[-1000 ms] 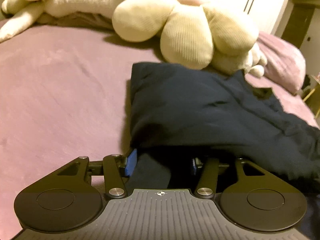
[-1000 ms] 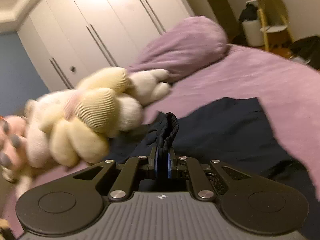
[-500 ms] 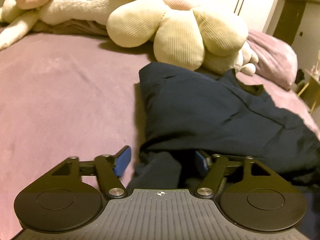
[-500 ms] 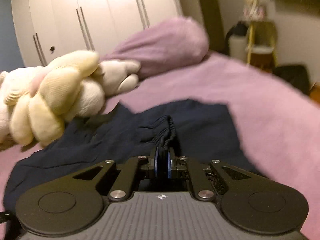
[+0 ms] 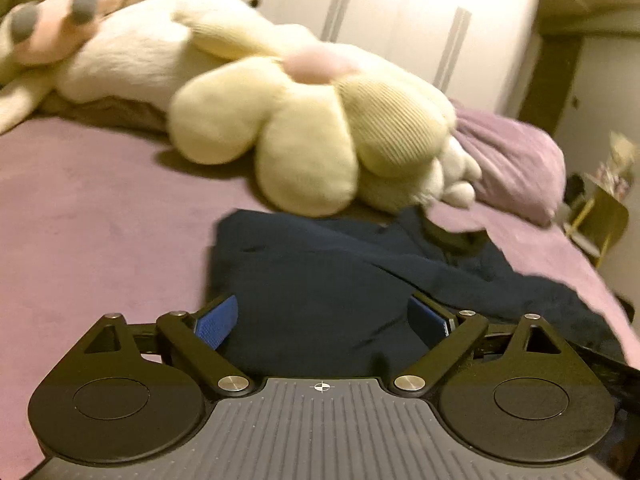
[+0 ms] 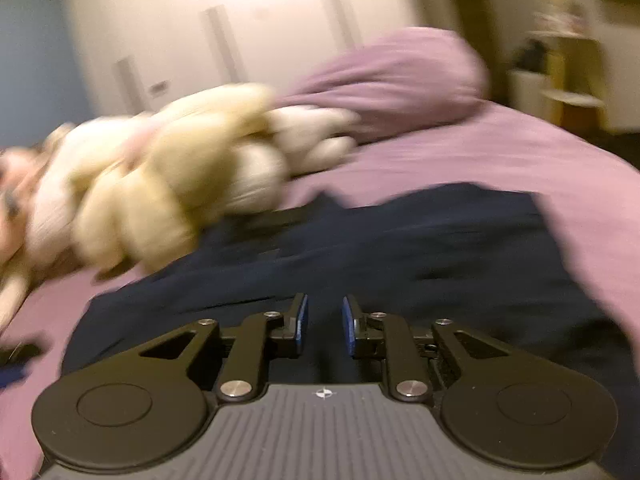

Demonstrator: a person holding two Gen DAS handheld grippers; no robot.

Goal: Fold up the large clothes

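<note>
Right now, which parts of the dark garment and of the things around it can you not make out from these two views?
- Dark garment, left wrist view: its near edge is hidden behind the left gripper, whose jaws are opening.
- Same garment, right wrist view: motion blur hides folds and seams; the right gripper, jaws opening, covers its near part.
- Plush toys, right wrist view: blurred, shapes unclear.
- Shelf, left wrist view: small, cut by the edge.

Purple bedsheet (image 5: 100, 208) across the whole bed; cream flower-shaped plush cushion (image 5: 320, 132) with pink centre lying on it, touching a cream plush animal (image 5: 132, 56) with pink, grey-toed paws; purple pillow (image 5: 516, 168) just beside; white wardrobe doors (image 5: 384, 8) behind; yellow shelf stand (image 5: 600, 220) off the bed's edge, blurred.
</note>
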